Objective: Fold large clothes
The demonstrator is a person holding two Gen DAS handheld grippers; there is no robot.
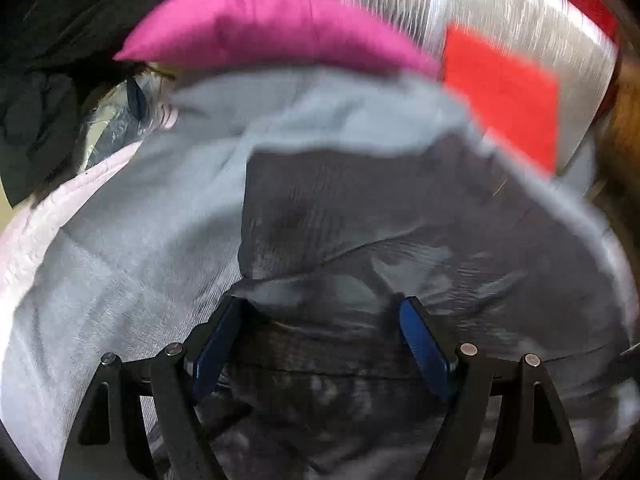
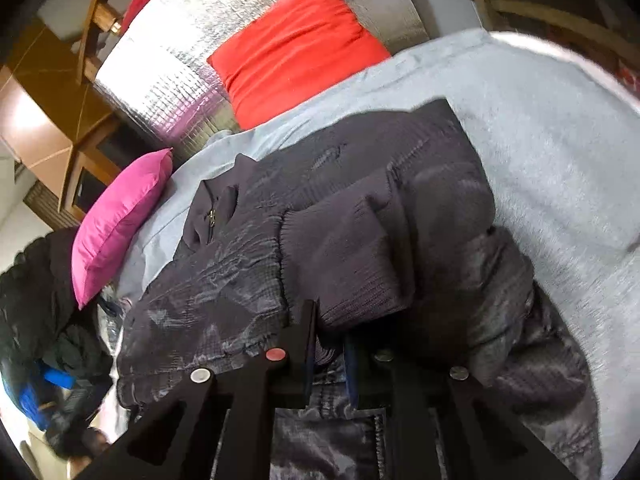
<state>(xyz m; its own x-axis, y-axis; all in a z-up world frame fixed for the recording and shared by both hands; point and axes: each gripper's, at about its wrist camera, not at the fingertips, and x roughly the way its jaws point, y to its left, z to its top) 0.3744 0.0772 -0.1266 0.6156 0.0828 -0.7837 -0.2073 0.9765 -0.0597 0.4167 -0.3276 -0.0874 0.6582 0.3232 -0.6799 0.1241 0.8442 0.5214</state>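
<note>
A large dark grey padded jacket (image 2: 360, 216) lies on a light grey sheet (image 2: 540, 128), with its ribbed cuff (image 2: 344, 264) folded across the body. My right gripper (image 2: 326, 320) is shut on the jacket's ribbed cuff, which sticks out just ahead of the fingers. In the left wrist view the same jacket (image 1: 360, 208) fills the lower middle. My left gripper (image 1: 320, 312) is open, its blue pads (image 1: 420, 336) spread wide and resting on the jacket fabric. That view is blurred.
A pink pillow (image 2: 120, 220) and a red pillow (image 2: 296, 48) lie at the sheet's far edge against a silver foil mat (image 2: 168, 72). They also show in the left wrist view: pink pillow (image 1: 260, 28), red pillow (image 1: 504, 92). Dark clothes (image 2: 44, 300) are piled at left.
</note>
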